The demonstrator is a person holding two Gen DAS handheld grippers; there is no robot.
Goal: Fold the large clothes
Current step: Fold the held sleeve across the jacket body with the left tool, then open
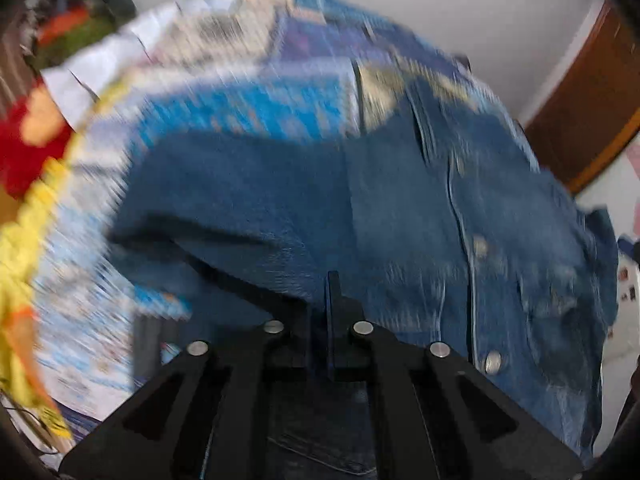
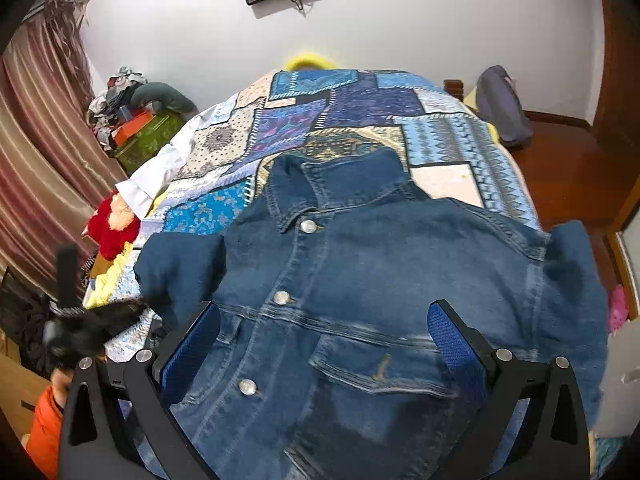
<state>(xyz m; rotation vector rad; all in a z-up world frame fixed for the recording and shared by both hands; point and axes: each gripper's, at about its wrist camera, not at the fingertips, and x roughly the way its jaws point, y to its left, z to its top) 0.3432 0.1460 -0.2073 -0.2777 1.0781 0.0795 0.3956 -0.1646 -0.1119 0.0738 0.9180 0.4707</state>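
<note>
One stiff blue denim jacket [image 2: 360, 280], round metal buttons [image 2: 308, 226], patchwork quilt [image 2: 360, 100]

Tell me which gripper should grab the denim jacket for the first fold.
Probably the right gripper: its jaws stand open over the denim jacket's front, sharp in its view. The left gripper is shut on nothing visible, its view blurred.

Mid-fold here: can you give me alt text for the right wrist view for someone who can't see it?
A blue denim jacket lies front-up and buttoned on a patchwork bedspread, collar toward the far wall. The right gripper hangs over its lower front with jaws wide open, holding nothing. The jacket's left sleeve is folded in near the left gripper.
</note>
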